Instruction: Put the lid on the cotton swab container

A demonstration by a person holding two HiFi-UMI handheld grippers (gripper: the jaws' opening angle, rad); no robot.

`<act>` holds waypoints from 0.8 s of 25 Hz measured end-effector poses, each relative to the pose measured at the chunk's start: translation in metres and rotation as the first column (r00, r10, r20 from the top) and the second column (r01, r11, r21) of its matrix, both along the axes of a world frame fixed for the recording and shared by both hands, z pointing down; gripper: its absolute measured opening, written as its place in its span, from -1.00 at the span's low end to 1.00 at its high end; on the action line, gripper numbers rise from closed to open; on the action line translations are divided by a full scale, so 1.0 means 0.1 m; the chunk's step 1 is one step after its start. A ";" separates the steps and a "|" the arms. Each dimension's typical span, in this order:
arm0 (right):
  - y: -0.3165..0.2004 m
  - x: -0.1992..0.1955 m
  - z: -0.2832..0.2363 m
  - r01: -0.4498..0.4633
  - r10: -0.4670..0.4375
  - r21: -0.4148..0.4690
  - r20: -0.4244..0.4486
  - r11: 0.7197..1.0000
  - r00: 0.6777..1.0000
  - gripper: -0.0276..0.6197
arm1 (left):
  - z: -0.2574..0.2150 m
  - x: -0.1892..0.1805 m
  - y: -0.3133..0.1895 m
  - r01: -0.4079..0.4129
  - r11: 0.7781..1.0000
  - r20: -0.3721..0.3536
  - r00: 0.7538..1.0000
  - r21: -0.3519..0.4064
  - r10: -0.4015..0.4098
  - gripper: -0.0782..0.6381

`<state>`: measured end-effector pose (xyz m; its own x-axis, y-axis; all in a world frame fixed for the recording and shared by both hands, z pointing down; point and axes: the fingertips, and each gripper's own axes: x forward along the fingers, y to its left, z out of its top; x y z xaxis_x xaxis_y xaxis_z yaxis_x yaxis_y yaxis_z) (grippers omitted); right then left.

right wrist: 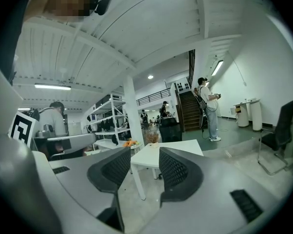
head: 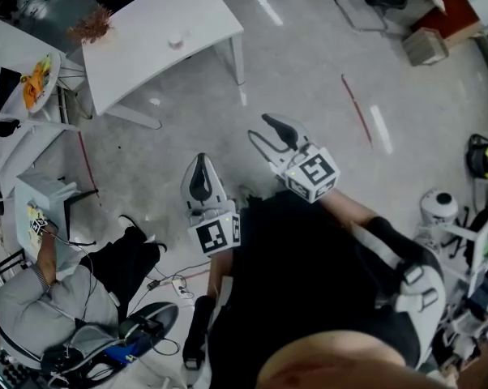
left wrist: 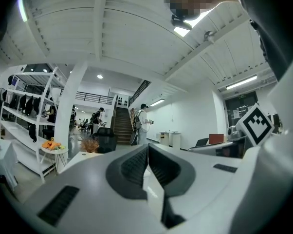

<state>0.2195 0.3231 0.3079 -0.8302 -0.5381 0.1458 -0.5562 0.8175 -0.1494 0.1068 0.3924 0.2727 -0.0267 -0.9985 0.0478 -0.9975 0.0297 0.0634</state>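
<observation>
Cotton swab container is in neither claw. Left claw (head: 201,160), nearest, approx. 9 o'clock of head-view centre, is closed, pads together, nothing btwn them. Right claw (head: 258,126), at its 2 o'clock, stands open and empty. Both hang over grey floor (head: 309,63). Farther out at 11 o'clock, white desk (head: 139,71) carries a small pale round item (head: 176,40), poss. the container; too small to tell. Dried plant (head: 90,27) sits at desk's 10 o'clock corner.

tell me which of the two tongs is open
The right tongs: their jaws stand apart, empty, with the white table showing through the gap. The left tongs are shut tight.
</observation>
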 end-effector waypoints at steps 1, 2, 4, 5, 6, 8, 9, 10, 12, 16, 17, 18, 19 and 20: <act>0.01 -0.03 0.00 -0.006 0.006 0.001 0.002 1.000 1.000 -0.41 | 0.02 -0.03 0.01 -0.010 1.000 0.004 1.000 -0.001 0.010 -0.76; 0.01 -0.07 0.00 -0.014 0.014 0.000 0.002 1.000 1.000 -0.41 | 0.03 -0.06 0.01 -0.018 1.000 0.002 1.000 -0.002 0.018 -0.76; 0.04 -0.15 0.01 -0.028 0.028 -0.006 0.003 1.000 1.000 -0.41 | 0.06 -0.13 0.02 -0.035 0.999 0.001 0.999 -0.006 0.035 -0.76; 0.05 -0.18 0.02 -0.034 0.034 -0.009 0.004 0.999 0.999 -0.42 | 0.07 -0.17 0.01 -0.040 0.999 -0.004 0.999 -0.008 0.040 -0.76; 0.05 -0.22 0.03 -0.039 0.040 -0.009 0.003 0.999 0.999 -0.41 | 0.09 -0.21 0.01 -0.043 0.999 -0.013 0.999 -0.010 0.043 -0.76; 0.04 -0.28 0.05 -0.047 0.047 0.004 0.002 0.999 0.999 -0.42 | 0.13 -0.29 0.00 -0.051 0.999 -0.023 0.998 -0.016 0.051 -0.76; 0.03 -0.31 0.05 -0.051 0.051 0.012 0.002 0.999 0.999 -0.41 | 0.16 -0.32 -0.01 -0.056 0.998 -0.023 0.998 -0.018 0.055 -0.76; 0.01 -0.33 0.06 -0.056 0.056 0.013 0.004 0.998 0.998 -0.41 | 0.18 -0.34 -0.02 -0.059 0.998 -0.021 0.998 -0.018 0.059 -0.76; -0.02 -0.31 0.10 -0.066 0.066 0.006 0.003 0.998 0.998 -0.41 | 0.23 -0.33 -0.04 -0.061 0.998 -0.026 0.998 -0.022 0.061 -0.76; -0.12 -0.34 0.12 -0.065 0.065 0.000 -0.004 0.998 0.998 -0.41 | 0.30 -0.36 -0.12 -0.063 0.997 -0.040 0.997 -0.045 0.061 -0.76; -0.20 -0.38 0.12 -0.066 0.066 -0.003 -0.005 0.998 0.998 -0.42 | 0.31 -0.40 -0.19 -0.063 0.997 -0.042 0.997 -0.051 0.060 -0.76; -0.29 -0.42 0.13 -0.066 0.066 -0.005 -0.006 0.998 0.998 -0.42 | 0.32 -0.44 -0.28 -0.062 0.997 -0.044 0.997 -0.054 0.059 -0.76; -0.39 -0.47 0.15 -0.064 0.064 -0.007 -0.005 0.998 0.998 -0.42 | 0.33 -0.48 -0.37 -0.060 0.997 -0.044 0.997 -0.054 0.058 -0.76; -0.49 -0.51 0.17 -0.061 0.061 -0.009 -0.003 0.998 0.998 -0.42 | 0.34 -0.52 -0.47 -0.057 0.997 -0.041 0.998 -0.052 0.055 -0.76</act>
<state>0.1683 0.2737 0.3247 -0.7956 -0.5862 0.1532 -0.6052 0.7809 -0.1548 0.0550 0.3450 0.3064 0.0325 -0.9944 0.1006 -0.9945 -0.0221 0.1028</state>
